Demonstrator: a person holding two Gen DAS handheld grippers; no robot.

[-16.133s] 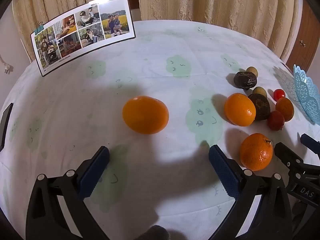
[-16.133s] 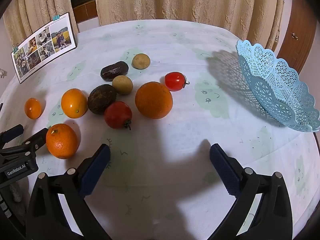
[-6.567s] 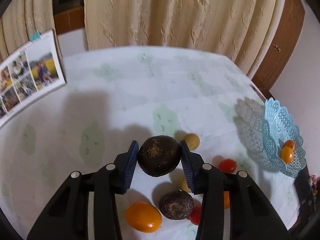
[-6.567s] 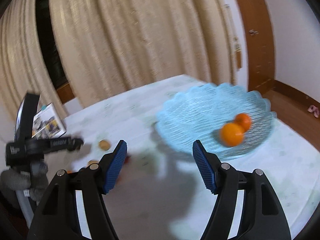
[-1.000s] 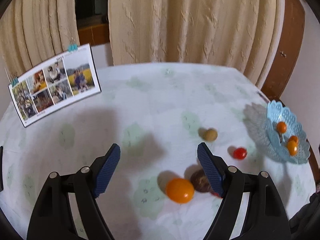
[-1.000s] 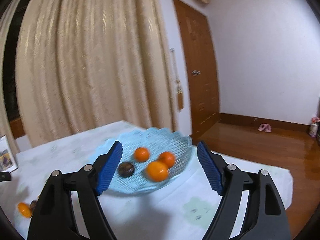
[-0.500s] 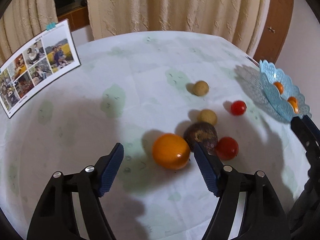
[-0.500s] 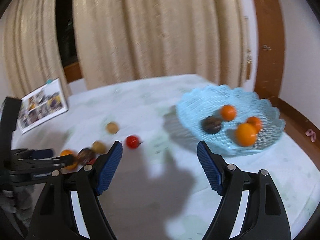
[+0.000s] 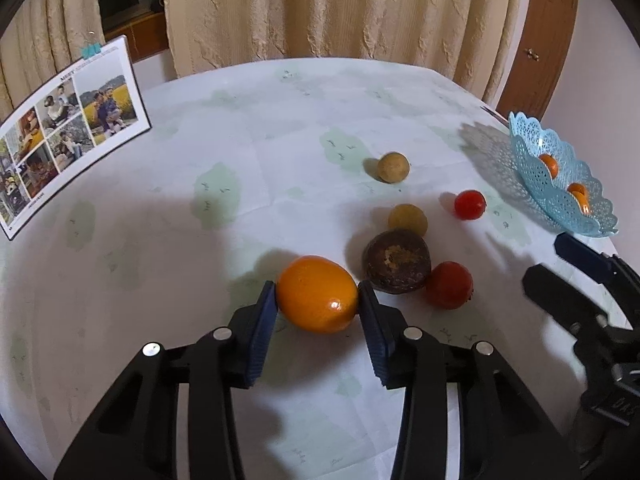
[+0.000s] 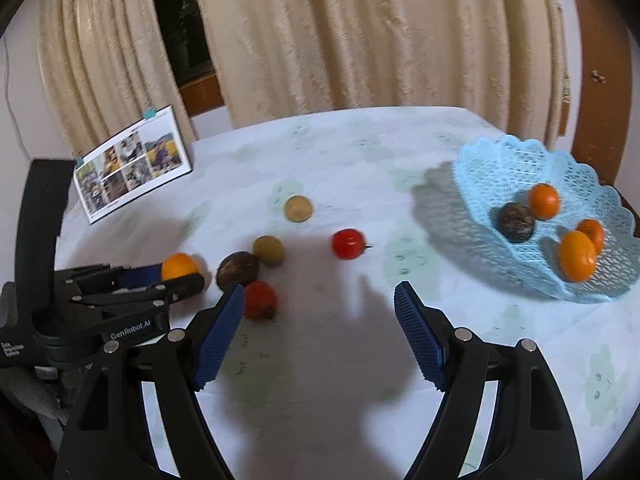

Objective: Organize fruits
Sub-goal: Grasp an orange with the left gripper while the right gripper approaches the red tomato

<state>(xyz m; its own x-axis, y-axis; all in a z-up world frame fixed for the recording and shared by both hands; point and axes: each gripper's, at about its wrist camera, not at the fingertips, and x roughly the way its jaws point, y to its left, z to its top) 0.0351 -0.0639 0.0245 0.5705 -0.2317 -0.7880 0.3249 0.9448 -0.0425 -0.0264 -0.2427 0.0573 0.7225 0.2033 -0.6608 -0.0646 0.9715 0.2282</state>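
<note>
Crosswise, the orange (image 9: 317, 299) spans the closing left gripper (image 9: 318, 303).

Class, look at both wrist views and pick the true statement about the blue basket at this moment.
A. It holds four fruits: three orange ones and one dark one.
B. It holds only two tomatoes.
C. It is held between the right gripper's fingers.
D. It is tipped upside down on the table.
A: in the right wrist view the blue basket stands upright on the table and holds three orange fruits and one dark fruit.
</note>
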